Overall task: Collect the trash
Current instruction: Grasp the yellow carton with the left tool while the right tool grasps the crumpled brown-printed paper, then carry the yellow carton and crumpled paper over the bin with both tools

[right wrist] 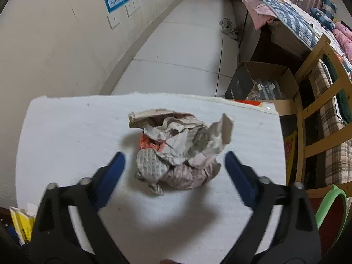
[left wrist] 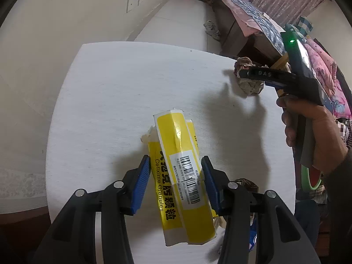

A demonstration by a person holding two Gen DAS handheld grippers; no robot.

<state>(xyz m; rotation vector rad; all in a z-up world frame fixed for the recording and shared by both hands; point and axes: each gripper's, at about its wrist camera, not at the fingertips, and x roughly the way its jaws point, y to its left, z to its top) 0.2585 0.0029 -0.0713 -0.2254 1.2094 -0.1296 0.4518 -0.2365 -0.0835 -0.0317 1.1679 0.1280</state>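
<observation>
A flattened yellow medicine box (left wrist: 179, 171) lies on the white table (left wrist: 114, 92). My left gripper (left wrist: 176, 165) straddles it with its blue pads close on both sides; the left pad shows a small gap. A crumpled newspaper ball (right wrist: 178, 149) lies near the table's far right edge; it also shows in the left wrist view (left wrist: 248, 77). My right gripper (right wrist: 175, 160) is open wide around the ball, its pads apart from the paper. In the left wrist view the right gripper (left wrist: 244, 73) is hand-held over the ball. The yellow box shows in the right wrist view (right wrist: 22, 224) at bottom left.
A cardboard box (right wrist: 264, 83) with scraps stands on the floor beyond the table. A wooden chair (right wrist: 316, 114) and a bed with quilts (right wrist: 286, 6) are to the right. A green-rimmed red bin (right wrist: 332, 211) sits at lower right. A wall (right wrist: 55, 33) runs along the left.
</observation>
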